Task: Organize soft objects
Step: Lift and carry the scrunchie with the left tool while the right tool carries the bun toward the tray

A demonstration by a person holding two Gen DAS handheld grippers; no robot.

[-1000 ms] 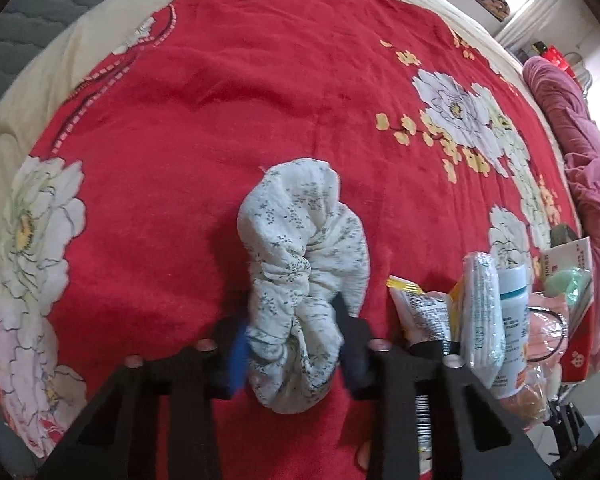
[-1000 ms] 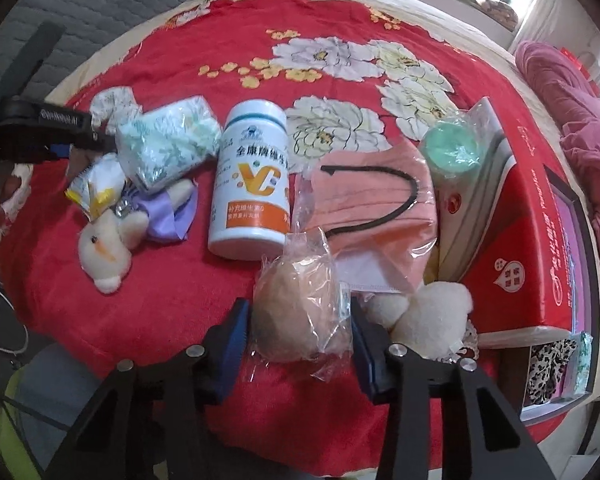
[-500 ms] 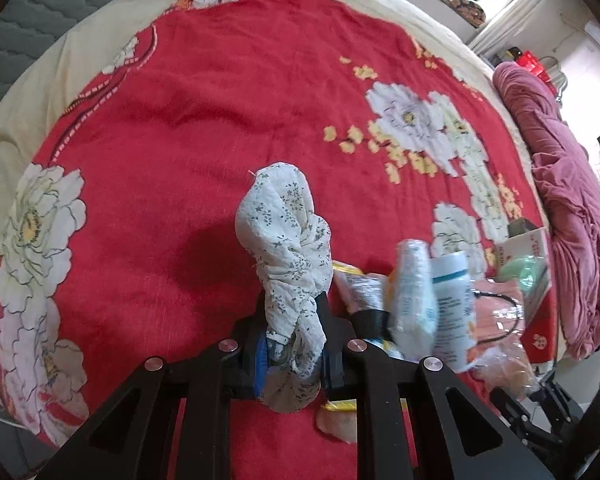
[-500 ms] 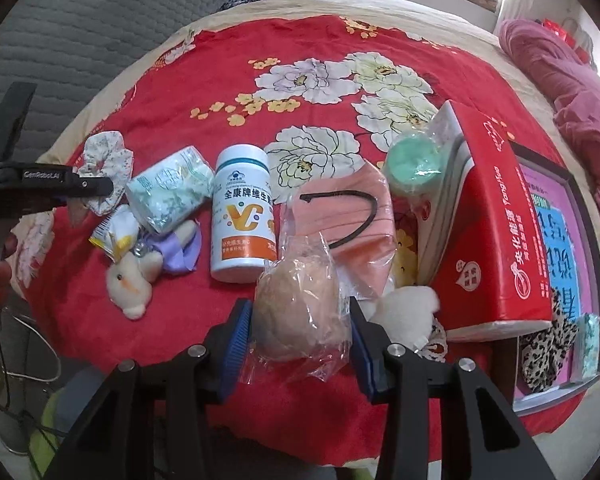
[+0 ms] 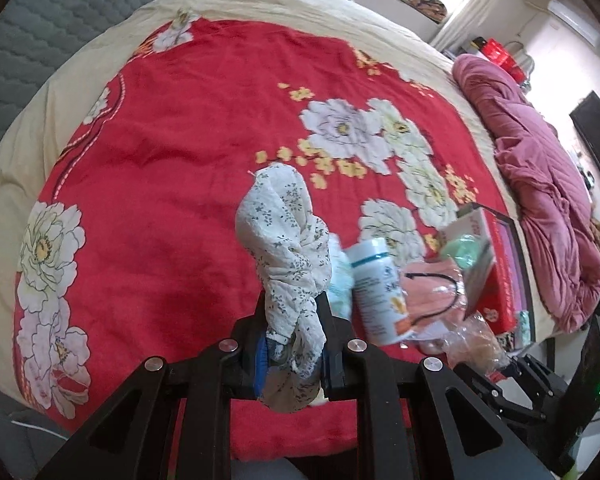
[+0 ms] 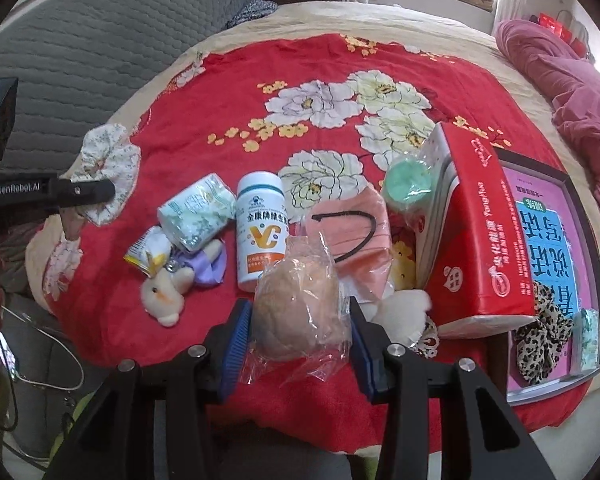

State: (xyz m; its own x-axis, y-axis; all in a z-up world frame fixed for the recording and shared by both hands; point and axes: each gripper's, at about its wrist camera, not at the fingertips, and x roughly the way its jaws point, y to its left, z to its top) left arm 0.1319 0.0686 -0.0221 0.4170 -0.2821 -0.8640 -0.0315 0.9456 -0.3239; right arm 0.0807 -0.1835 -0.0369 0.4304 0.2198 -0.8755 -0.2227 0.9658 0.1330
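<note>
**Blue-padded grippers, both loaded**

Left gripper [image 5: 291, 354] clamps the floral scrunchie [image 5: 286, 236] at 6 o'clock – raised above the red blanket [image 5: 172, 152]. Right gripper [image 6: 296, 346] pinches the bagged sponge [image 6: 296, 308] at 6 o'clock; white bottle [image 6: 262, 228] just beyond at 12.

The scrunchie [image 5: 286, 240] is crinkled matt cotton; the blanket [image 5: 172, 152] beneath is fuzzy; the bottle [image 6: 262, 232] is glossy plastic.

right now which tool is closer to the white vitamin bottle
Right. The right tool, gripping the bagged beige puff, sits just in front of the white bottle. The left tool, holding the floral scrunchie, is off to the bottle's left, past the tissue pack.
</note>
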